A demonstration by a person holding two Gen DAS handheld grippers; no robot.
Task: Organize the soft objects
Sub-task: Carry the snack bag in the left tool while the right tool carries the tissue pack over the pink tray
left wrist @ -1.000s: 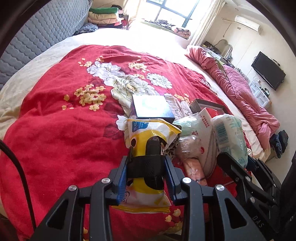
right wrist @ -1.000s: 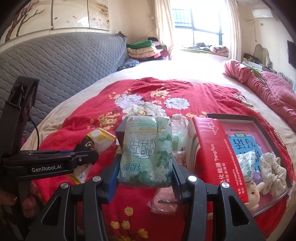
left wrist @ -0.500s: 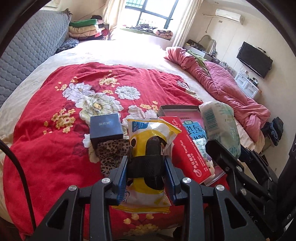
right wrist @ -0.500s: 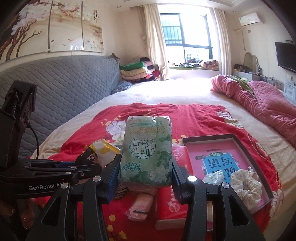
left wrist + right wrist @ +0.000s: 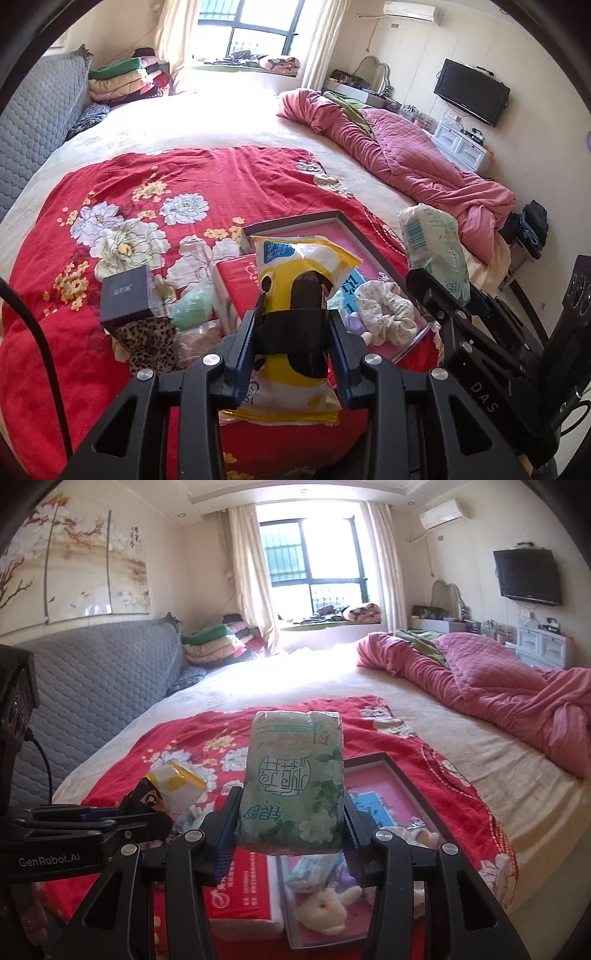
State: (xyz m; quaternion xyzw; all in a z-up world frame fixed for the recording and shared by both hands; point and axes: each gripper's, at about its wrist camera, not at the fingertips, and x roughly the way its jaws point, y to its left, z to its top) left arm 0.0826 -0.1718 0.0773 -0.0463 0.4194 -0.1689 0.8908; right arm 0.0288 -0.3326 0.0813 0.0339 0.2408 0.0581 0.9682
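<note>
My left gripper (image 5: 291, 354) is shut on a yellow and white snack bag (image 5: 299, 273) and holds it above the red floral blanket (image 5: 110, 347). My right gripper (image 5: 291, 830) is shut on a green tissue pack (image 5: 293, 775), raised over the pink-lined tray (image 5: 391, 794). The tray (image 5: 295, 223) holds a floral scrunchie (image 5: 384, 306), a small tissue pack (image 5: 310, 871) and a plush toy (image 5: 328, 908). The tissue pack also shows in the left wrist view (image 5: 432, 243), and the snack bag in the right wrist view (image 5: 177, 786).
A red tissue box (image 5: 240, 893) lies left of the tray. A dark box (image 5: 127, 295), leopard cloth (image 5: 147, 343), a green soft item (image 5: 194, 310) and a pink packet (image 5: 199, 343) lie on the blanket. A pink quilt (image 5: 498, 694) lies at the right. The grey headboard (image 5: 92, 701) stands left.
Both grippers have risen and shifted right toward the tray, each still holding its item. More of the room and the tray's contents have come into view.
</note>
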